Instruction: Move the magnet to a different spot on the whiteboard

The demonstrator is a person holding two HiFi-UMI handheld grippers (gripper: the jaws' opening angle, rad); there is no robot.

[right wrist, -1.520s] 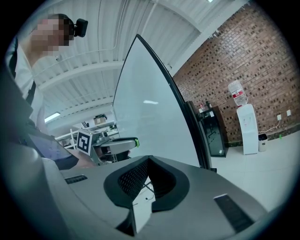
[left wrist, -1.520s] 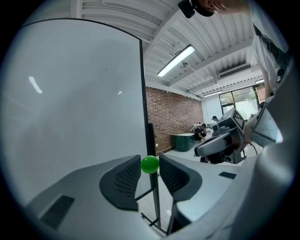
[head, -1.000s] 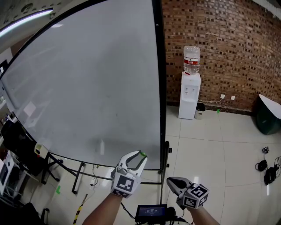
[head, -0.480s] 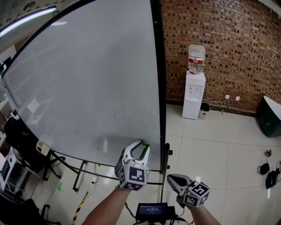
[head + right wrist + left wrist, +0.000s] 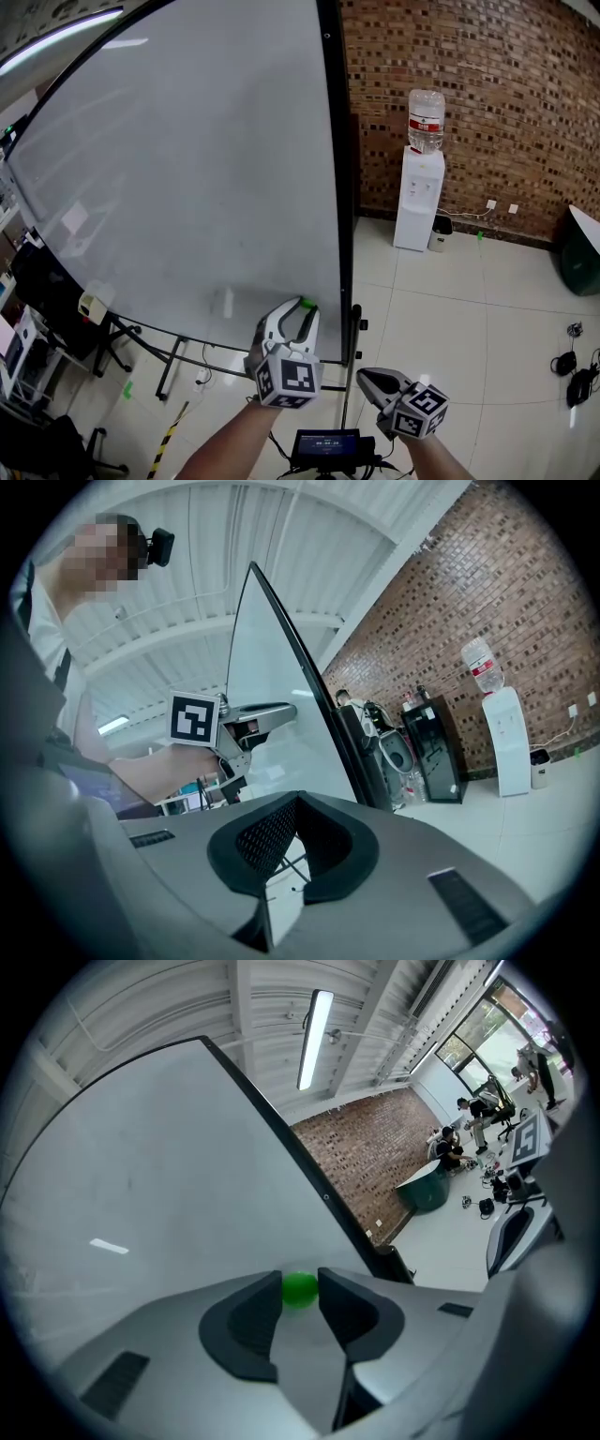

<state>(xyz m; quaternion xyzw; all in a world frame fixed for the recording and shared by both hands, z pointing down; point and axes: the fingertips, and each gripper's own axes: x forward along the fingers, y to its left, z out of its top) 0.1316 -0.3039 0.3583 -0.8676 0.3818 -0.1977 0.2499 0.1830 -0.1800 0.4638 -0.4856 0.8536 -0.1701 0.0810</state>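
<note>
The whiteboard (image 5: pixel 187 169) is large and bare, and it leans across the left of the head view. A small green magnet (image 5: pixel 305 302) sits by its lower right corner, between the fingertips of my left gripper (image 5: pixel 301 308). In the left gripper view the green magnet (image 5: pixel 300 1290) is pinched between the two dark pads, with the whiteboard (image 5: pixel 141 1194) right behind it; I cannot tell whether it touches the board. My right gripper (image 5: pixel 367 379) hangs lower right, away from the board, jaws together and empty. In its own view the right gripper (image 5: pixel 294 801) is shut.
The board's black frame edge (image 5: pixel 339 187) and its stand legs (image 5: pixel 173 361) are close to my hands. A water dispenser (image 5: pixel 419 202) stands against the brick wall (image 5: pixel 487 112). Cables (image 5: pixel 577 375) lie on the tiled floor. A small screen (image 5: pixel 323 442) is below my arms.
My left gripper has turned so its marker cube faces the head camera and shifted slightly right and down, the green magnet staying in its tips. The right gripper has barely moved.
</note>
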